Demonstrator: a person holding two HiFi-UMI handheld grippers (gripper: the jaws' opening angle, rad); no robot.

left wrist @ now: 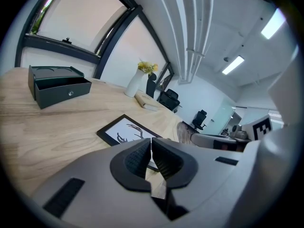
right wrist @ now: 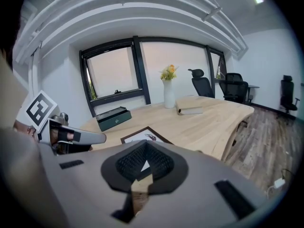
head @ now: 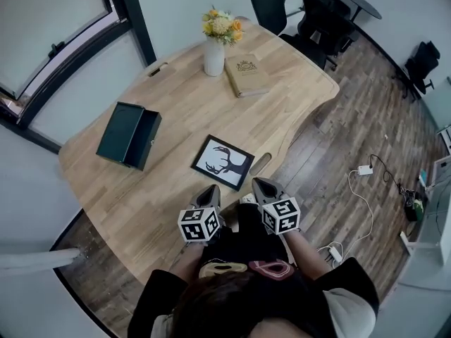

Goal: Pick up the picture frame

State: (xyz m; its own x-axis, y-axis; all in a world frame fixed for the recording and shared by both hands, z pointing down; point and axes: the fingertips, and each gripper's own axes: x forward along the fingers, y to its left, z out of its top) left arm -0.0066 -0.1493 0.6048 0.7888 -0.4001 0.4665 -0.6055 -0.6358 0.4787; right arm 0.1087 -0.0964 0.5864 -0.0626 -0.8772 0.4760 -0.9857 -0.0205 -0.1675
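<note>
**Hazards.** The table (head: 176, 97) carries the picture frame (head: 223, 162) lying flat, near its front edge and just ahead of both tools. The left gripper (head: 210, 189) and right gripper (head: 259, 182) hover short of it, each with jaws pressed together and nothing between them.

Judgement: unless the jaws part before contact, the closed tips would shove the frame along the wood instead of taking it. The flat lie offers little rim to bite (a glazed face may also slip). A sideways nudge could send it toward the slot (head: 260, 163) cut just beside it, or off the edge.

**Surroundings.**
- The office chairs (head: 269, 2) stand beyond the far end.
- The dark green box (head: 129, 134), lid open, sits well left of the frame.
- The book (head: 246, 74) and the flower vase (head: 214, 55) are well apart at the far side.

Nothing stands between the tools and the frame.
</note>
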